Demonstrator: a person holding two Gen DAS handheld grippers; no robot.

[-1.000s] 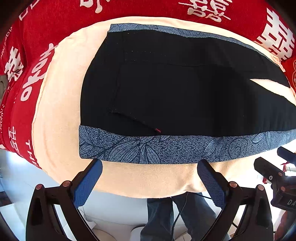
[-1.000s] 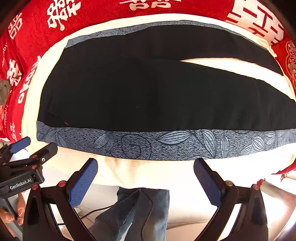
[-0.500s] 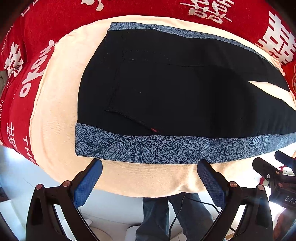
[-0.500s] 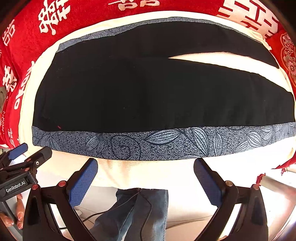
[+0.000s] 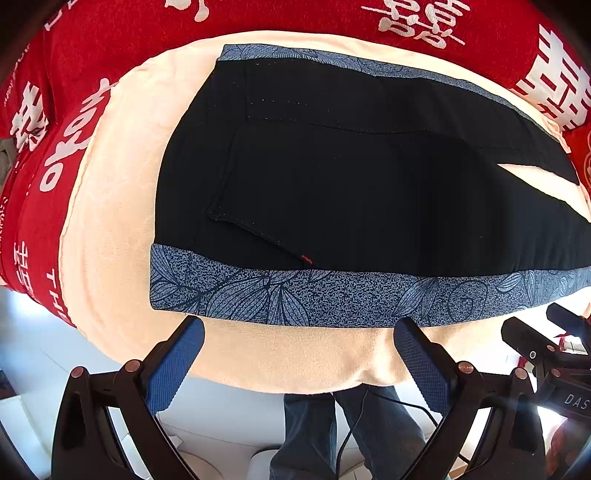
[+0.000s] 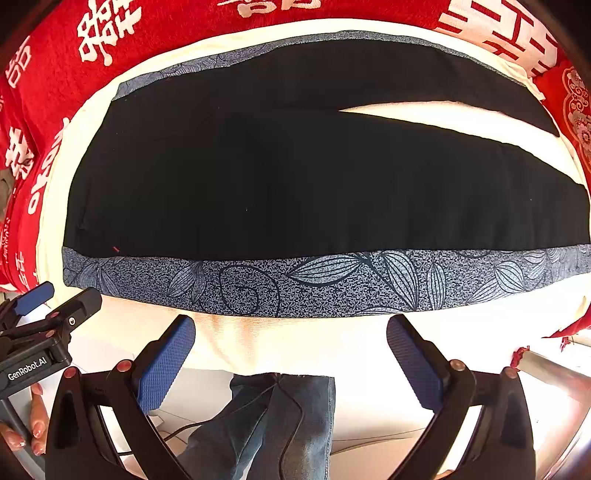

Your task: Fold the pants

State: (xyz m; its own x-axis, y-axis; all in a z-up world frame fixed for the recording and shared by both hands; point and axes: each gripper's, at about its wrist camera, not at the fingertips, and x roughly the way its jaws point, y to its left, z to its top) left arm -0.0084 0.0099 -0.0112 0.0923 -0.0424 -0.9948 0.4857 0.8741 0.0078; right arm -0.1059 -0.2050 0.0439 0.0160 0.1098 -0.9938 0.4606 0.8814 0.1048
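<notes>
Black pants (image 5: 351, 192) with a blue leaf-patterned side stripe (image 5: 332, 299) lie spread flat on a cream towel (image 5: 110, 206), waist end to the left, the two legs splitting apart toward the right (image 6: 436, 114). My left gripper (image 5: 298, 330) hovers open just short of the near stripe at the waist end, with nothing between its blue pads. My right gripper (image 6: 290, 325) is open too, just short of the stripe (image 6: 332, 280) along the near leg. Each gripper shows at the edge of the other's view.
A red cloth with white characters (image 5: 332, 18) surrounds the towel on the far and left sides. The person's jeans-clad legs (image 6: 266, 421) and a cable stand below the near table edge. A hand (image 6: 22, 428) holds the left gripper's handle.
Both grippers have drifted forward toward the near striped edge of the pants, which now sits closer to the fingertips. Both stay open, and the pants have not moved.
</notes>
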